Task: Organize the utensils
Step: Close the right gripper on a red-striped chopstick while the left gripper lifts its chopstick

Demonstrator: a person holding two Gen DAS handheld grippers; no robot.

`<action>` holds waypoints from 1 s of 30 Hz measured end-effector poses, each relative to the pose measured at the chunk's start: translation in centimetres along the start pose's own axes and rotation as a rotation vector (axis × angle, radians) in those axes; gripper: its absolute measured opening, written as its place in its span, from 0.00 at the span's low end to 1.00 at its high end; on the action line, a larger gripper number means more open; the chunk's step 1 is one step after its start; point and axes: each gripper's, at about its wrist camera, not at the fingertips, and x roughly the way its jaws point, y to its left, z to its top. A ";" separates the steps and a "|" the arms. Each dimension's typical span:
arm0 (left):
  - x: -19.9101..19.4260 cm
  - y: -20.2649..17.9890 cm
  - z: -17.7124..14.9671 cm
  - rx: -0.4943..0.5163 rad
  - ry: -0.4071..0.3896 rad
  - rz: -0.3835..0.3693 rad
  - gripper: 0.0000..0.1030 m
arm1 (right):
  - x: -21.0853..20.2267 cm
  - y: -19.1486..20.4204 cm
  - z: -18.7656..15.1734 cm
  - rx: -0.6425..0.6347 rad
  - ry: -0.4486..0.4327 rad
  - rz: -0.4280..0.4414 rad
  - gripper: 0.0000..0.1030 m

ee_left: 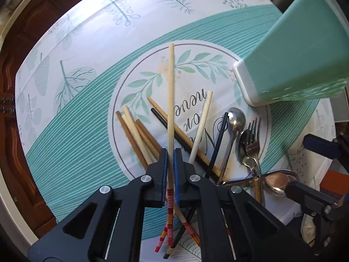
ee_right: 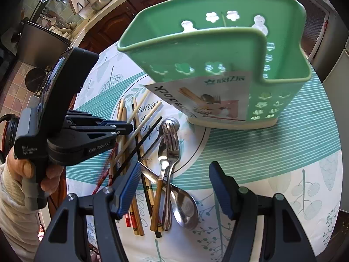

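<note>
Left wrist view shows the left gripper (ee_left: 171,152) closed tight on one pale chopstick (ee_left: 170,100), gripped low on the shaft just above its red-striped end, so most of its length sticks out far beyond the fingers. Under it lies the loose pile of chopsticks (ee_left: 139,135), with a fork (ee_left: 253,142) and spoons (ee_left: 234,120) to its right, all on the patterned tablecloth (ee_left: 72,113).

The green holder (ee_right: 209,65) stands at the far right of the table, well apart from the pile, with its open top toward the right wrist camera. The right gripper (ee_right: 174,187) hangs with its jaws wide and nothing between them, over the handles of the fork and the big spoon (ee_right: 185,205).

To do this step well, I judge the chopstick should be lifted straight up until its far tip is free of the crossed sticks below, so none are dragged along. Then carry it right toward the holder and tip it upright with the pale tip down, since the long free end will swing and could knock the rim. Aim for the taller back section, lower until the tip is well inside, and only then let go. The light holder may shift if bumped; the free right gripper could steady its wall.
</note>
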 end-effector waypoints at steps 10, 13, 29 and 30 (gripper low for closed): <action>-5.4 5.1 -6.7 -0.219 -0.148 -0.035 0.03 | 0.5 3.3 0.7 -0.067 0.014 0.037 0.54; -6.1 7.0 -9.3 -0.298 -0.176 -0.040 0.03 | 1.2 5.1 1.3 -0.097 0.032 0.060 0.53; -6.1 8.7 -15.9 -0.470 -0.279 -0.081 0.03 | 9.3 11.2 3.8 -0.078 0.232 0.031 0.27; -6.1 8.8 -15.9 -0.473 -0.281 -0.083 0.03 | 9.6 11.4 3.8 -0.075 0.241 0.019 0.25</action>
